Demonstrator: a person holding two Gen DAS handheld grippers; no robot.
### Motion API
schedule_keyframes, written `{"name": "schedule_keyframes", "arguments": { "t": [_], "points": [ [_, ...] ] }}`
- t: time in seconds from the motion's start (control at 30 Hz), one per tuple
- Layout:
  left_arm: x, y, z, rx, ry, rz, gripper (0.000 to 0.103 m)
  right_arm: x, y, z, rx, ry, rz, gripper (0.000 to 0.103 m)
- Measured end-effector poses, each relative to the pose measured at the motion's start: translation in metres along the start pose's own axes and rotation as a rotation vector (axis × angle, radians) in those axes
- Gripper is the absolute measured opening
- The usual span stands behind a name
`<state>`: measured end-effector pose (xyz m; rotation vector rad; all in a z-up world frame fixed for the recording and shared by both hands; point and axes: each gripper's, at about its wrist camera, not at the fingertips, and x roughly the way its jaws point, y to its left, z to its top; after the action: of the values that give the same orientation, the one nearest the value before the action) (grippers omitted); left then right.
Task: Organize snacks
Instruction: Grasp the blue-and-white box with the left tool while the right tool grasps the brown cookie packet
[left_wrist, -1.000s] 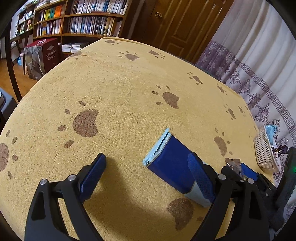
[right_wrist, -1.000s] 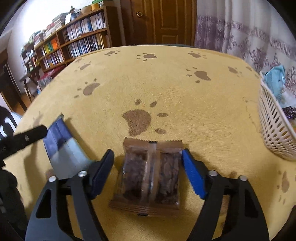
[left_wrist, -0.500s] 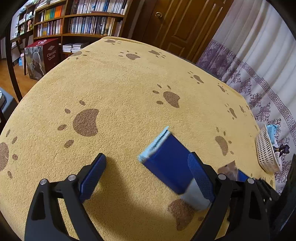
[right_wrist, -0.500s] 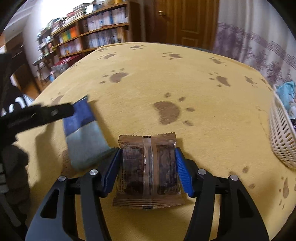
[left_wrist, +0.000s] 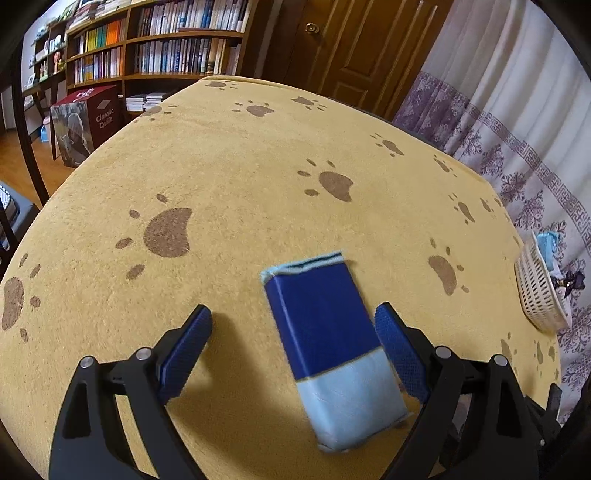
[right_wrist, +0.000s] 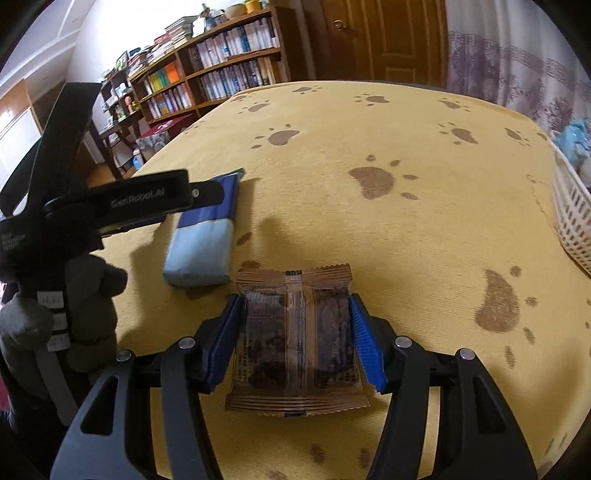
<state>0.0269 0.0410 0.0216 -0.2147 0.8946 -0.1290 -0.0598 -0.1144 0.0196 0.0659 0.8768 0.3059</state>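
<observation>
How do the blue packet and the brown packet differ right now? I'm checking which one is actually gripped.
The brown packet is clamped between the right gripper pads; the blue packet lies on the cloth inside the open left gripper, beside its right-hand pad. The brown one shows dark contents through clear film; the blue one is opaque, two-tone. Both are sealed snack packs.

Each gripper has a black plastic frame with big triangle holes cut in it. The left gripper (left_wrist: 291, 354) has two dark blue fingers (left_wrist: 186, 347) with a bumpy surface and round silver screws behind them. The right gripper (right_wrist: 295, 336) looks the same, with ribbed blue fingers (right_wrist: 364, 339). A fuzzy grey glove (right_wrist: 55, 306) covers the left hand, and white letters run along the black arm.
</observation>
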Motion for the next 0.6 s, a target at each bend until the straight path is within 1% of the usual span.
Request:
{"name": "schedule_keyframes", "arguments": {
  "t": [0.1,0.17,0.3,0.33,0.4,0.43,0.47,0.6],
  "points": [
    [0.002,-0.009,-0.004,0.02,0.005,0.015,0.089,-0.004,-0.007,-0.002,0.005,-0.019,-0.045,0.059],
    [0.003,-0.015,-0.006,0.034,0.005,0.03,0.089,-0.005,-0.013,-0.004,0.017,-0.022,-0.047,0.06],
    [0.009,-0.025,-0.01,0.081,0.001,0.101,0.088,-0.008,-0.02,-0.007,0.035,-0.035,-0.038,0.06],
    [0.009,-0.025,-0.01,0.089,-0.002,0.114,0.085,-0.008,-0.021,-0.008,0.035,-0.038,-0.037,0.06],
    [0.009,-0.027,-0.011,0.098,-0.011,0.117,0.076,-0.008,-0.021,-0.009,0.034,-0.043,-0.036,0.06],
    [0.008,-0.028,-0.011,0.103,-0.014,0.119,0.066,-0.009,-0.021,-0.009,0.034,-0.045,-0.034,0.06],
    [0.008,-0.029,-0.011,0.106,-0.015,0.12,0.062,-0.009,-0.022,-0.01,0.037,-0.047,-0.03,0.06],
    [0.005,-0.028,-0.014,0.094,-0.024,0.115,0.057,-0.011,-0.024,-0.011,0.045,-0.053,-0.018,0.06]
  ]
}}
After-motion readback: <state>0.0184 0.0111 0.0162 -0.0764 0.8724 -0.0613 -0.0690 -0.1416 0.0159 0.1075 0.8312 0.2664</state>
